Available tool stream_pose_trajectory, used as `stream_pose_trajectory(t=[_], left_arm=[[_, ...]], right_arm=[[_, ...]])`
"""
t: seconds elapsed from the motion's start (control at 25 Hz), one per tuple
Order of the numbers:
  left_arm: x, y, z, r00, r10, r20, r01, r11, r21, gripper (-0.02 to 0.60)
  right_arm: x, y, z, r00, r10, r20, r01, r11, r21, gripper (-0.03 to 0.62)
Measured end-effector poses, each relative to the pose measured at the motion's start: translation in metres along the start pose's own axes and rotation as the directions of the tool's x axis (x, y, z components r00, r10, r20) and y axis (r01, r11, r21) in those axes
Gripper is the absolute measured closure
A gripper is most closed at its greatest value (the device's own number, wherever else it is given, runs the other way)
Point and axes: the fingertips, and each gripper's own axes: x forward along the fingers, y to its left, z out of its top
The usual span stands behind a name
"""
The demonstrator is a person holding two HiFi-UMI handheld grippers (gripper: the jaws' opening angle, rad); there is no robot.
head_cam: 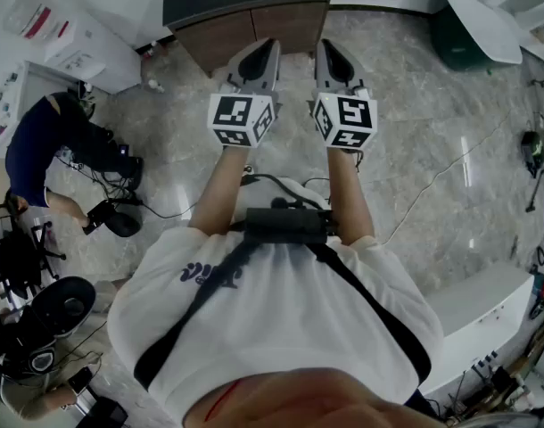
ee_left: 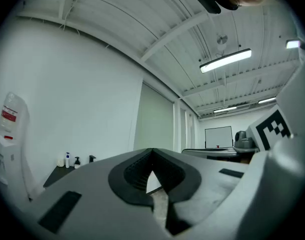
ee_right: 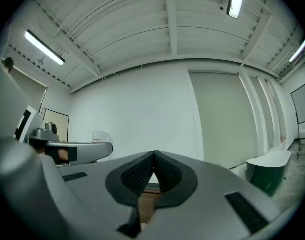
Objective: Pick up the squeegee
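Observation:
No squeegee shows in any view. In the head view, the person holds both grippers level and side by side over the marble floor, pointing at a cabinet. The left gripper [head_cam: 270, 45] is shut, its grey jaws meeting at the tip with nothing between them. The right gripper [head_cam: 324, 45] is likewise shut and empty. In the left gripper view, the left gripper [ee_left: 152, 151] has its black pads touching at the tip, and so does the right gripper [ee_right: 154, 155] in the right gripper view. Each carries a cube with square markers [head_cam: 242, 119].
A dark-topped wooden cabinet [head_cam: 245, 20] with a white basin stands just ahead. A person [head_cam: 40, 150] crouches at the left among camera gear and cables. A green bin [head_cam: 464, 34] sits far right, a white bench [head_cam: 486, 315] near right. Pump bottles [ee_left: 67, 160] stand on a dark counter.

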Motion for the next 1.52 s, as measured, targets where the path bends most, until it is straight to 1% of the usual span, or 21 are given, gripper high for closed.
stream_pose_trajectory(t=[0.28, 0.56, 0.8, 0.92, 1.04, 1.24, 1.4, 1.44, 1.52], left_arm=[[0.009, 0.005, -0.009, 1.000, 0.007, -0.020, -0.008, 1.000, -0.012, 0.568], [0.032, 0.010, -0.021, 0.999, -0.021, -0.037, 0.020, 0.999, -0.028, 0.568], [0.075, 0.039, -0.041, 0.998, -0.036, -0.050, 0.033, 0.998, -0.058, 0.568], [0.112, 0.061, -0.049, 0.998, -0.042, -0.056, 0.037, 0.996, -0.079, 0.568], [0.151, 0.085, -0.048, 0.998, -0.040, -0.042, 0.036, 0.996, -0.083, 0.568], [0.215, 0.145, -0.049, 0.999, -0.009, -0.042, 0.005, 0.997, -0.080, 0.568], [0.256, 0.197, -0.049, 0.999, -0.008, -0.054, 0.004, 0.997, -0.071, 0.568], [0.267, 0.209, -0.050, 0.998, -0.006, -0.056, 0.002, 0.997, -0.076, 0.568], [0.286, 0.229, -0.053, 0.998, -0.011, -0.062, 0.006, 0.997, -0.081, 0.568]], right_arm=[[0.005, -0.008, -0.011, 1.000, -0.010, -0.013, 0.010, 1.000, 0.018, 0.588], [0.021, -0.021, -0.017, 1.000, -0.023, -0.014, 0.024, 0.999, 0.036, 0.588], [0.060, -0.038, -0.031, 0.999, -0.030, -0.017, 0.031, 0.998, 0.061, 0.588], [0.096, -0.055, -0.038, 0.999, -0.038, -0.032, 0.040, 0.997, 0.061, 0.588], [0.140, -0.073, -0.039, 0.999, -0.033, -0.039, 0.035, 0.998, 0.050, 0.586], [0.232, -0.081, -0.041, 0.998, 0.000, -0.062, 0.002, 1.000, 0.030, 0.586], [0.300, -0.088, -0.050, 0.990, -0.074, -0.120, 0.068, 0.996, -0.060, 0.586], [0.316, -0.091, -0.053, 0.987, -0.086, -0.136, 0.078, 0.995, -0.068, 0.586], [0.345, -0.098, -0.061, 0.983, -0.093, -0.159, 0.085, 0.995, -0.054, 0.586]])
